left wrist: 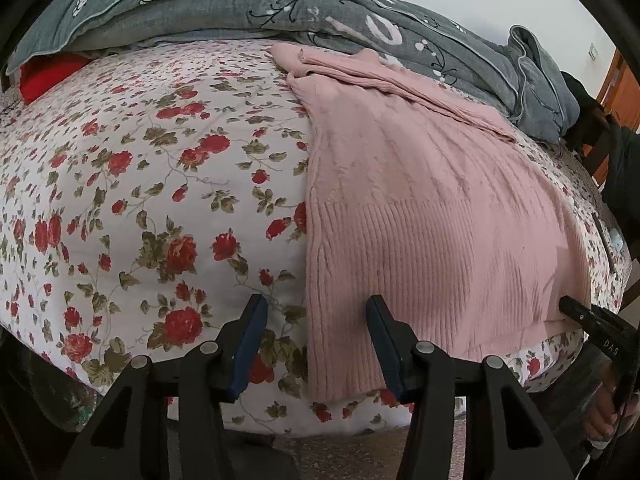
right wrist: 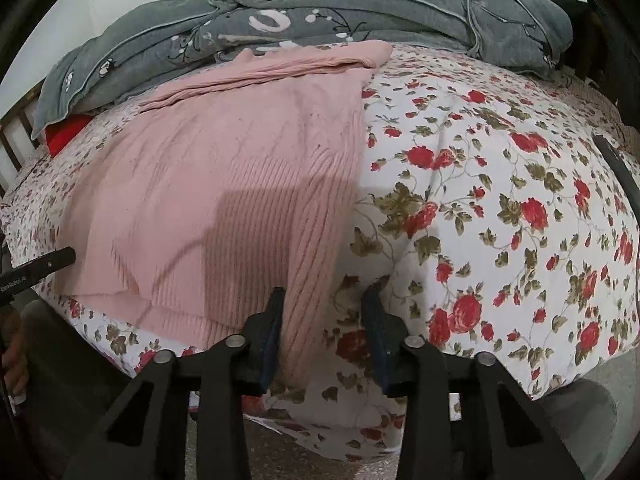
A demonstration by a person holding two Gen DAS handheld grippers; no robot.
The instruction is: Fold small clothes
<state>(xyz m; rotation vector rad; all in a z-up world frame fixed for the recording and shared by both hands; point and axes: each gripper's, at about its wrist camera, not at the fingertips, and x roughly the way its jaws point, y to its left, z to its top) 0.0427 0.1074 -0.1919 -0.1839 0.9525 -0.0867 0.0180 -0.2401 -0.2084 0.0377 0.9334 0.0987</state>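
A pink ribbed knit sweater [left wrist: 432, 216] lies flat on the floral bed sheet [left wrist: 120, 200], its hem at the near edge of the bed. My left gripper [left wrist: 316, 308] is open, its jaws on either side of the sweater's left hem corner. My right gripper [right wrist: 324, 296] is open, its jaws on either side of the sweater's [right wrist: 224, 192] right hem corner. A sleeve is folded across the top of the sweater. The right gripper also shows at the right of the left wrist view [left wrist: 592, 320]. The left gripper shows at the left of the right wrist view [right wrist: 36, 268].
A grey quilt [left wrist: 280, 12] is bunched along the far side of the bed. A red item [left wrist: 44, 76] lies under it at the far left. A dark flat object [right wrist: 616, 168] lies on the sheet at the right. The floor [right wrist: 288, 452] is below the bed edge.
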